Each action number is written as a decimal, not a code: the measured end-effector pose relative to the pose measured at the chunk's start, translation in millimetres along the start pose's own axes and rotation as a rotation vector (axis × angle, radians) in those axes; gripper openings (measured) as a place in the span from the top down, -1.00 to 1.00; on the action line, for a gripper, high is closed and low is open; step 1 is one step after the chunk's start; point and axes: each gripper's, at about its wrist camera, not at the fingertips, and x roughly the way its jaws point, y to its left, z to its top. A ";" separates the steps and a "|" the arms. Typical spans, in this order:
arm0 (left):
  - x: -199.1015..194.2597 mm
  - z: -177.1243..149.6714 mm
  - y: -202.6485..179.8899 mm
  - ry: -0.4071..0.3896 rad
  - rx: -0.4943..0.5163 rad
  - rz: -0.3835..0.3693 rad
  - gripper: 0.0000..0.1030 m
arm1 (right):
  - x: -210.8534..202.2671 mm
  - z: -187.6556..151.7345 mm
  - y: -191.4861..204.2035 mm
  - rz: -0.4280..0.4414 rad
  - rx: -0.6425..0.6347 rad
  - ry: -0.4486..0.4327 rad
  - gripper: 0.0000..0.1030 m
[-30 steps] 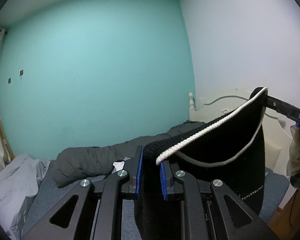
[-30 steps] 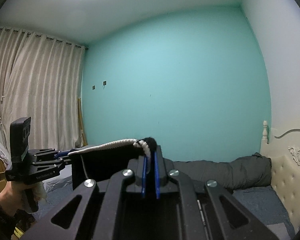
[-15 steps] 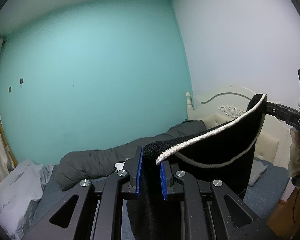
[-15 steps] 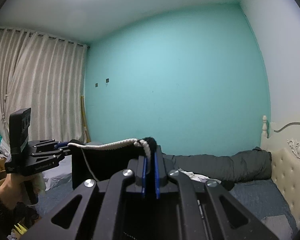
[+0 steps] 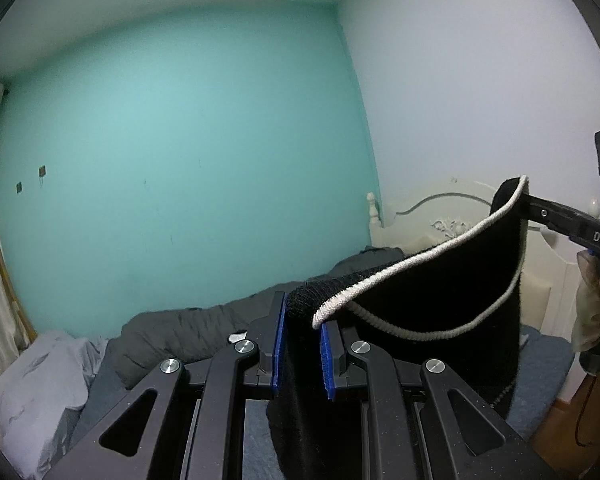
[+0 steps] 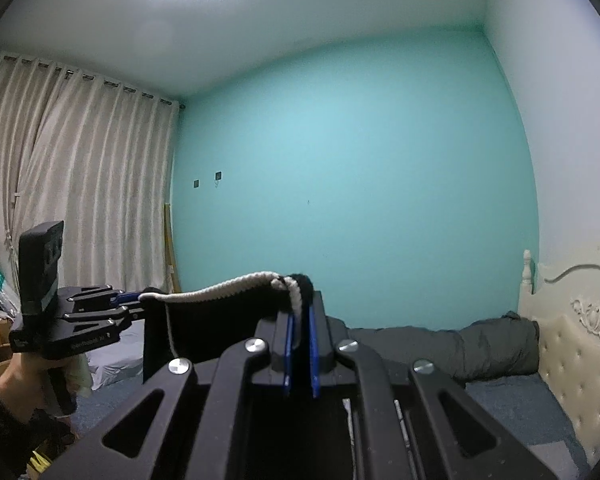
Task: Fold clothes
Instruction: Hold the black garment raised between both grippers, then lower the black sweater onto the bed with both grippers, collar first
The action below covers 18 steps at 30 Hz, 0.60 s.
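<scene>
Teal wall point(image 6: 352, 184): fills the background of both wrist views; meets a white wall point(image 5: 480, 92) at a corner.
Curtain point(image 6: 72, 184): cream, pleated, hangs left of the teal wall in the right wrist view.
Bed point(image 6: 512, 396): blue-grey cover, lies below both grippers; cream tufted headboard point(image 6: 572, 356) at its right end.
Duvet point(image 5: 188, 332): dark grey, bunched along the far side of the bed against the teal wall; a pale grey bundle point(image 5: 40, 388) lies to its left.
Black garment point(image 5: 440, 292): knitted, edged with white trim point(image 5: 412, 260); held in the air above the bed, not touching it.
Garment axis: top edge runs roughly level from one gripper to the other, sagging slightly between them; the body hangs straight down from that edge.
Left gripper point(image 5: 303, 344): blue pads narrowly parted and clamped on one top corner of the garment; cloth bulges above the pads.
Right gripper point(image 6: 299, 344): blue pads almost together, pinching the opposite top corner, trim looped over the tips.
Left hand point(image 6: 20, 376): grasps its gripper's handle, dark sleeve at the wrist.
Right hand point(image 5: 598, 304): partly visible at the frame edge, on its handle.
</scene>
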 end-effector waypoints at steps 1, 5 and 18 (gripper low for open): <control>7.2 -3.0 1.0 0.012 -0.005 -0.002 0.69 | 5.9 -3.0 -3.2 -0.008 0.005 0.014 0.88; 53.7 -23.9 3.3 0.075 -0.023 -0.019 0.69 | 40.7 -25.8 -28.4 -0.038 0.056 0.093 0.88; 302.7 -183.8 7.3 0.398 -0.121 -0.049 0.69 | 229.1 -208.3 -145.9 -0.132 0.168 0.439 0.88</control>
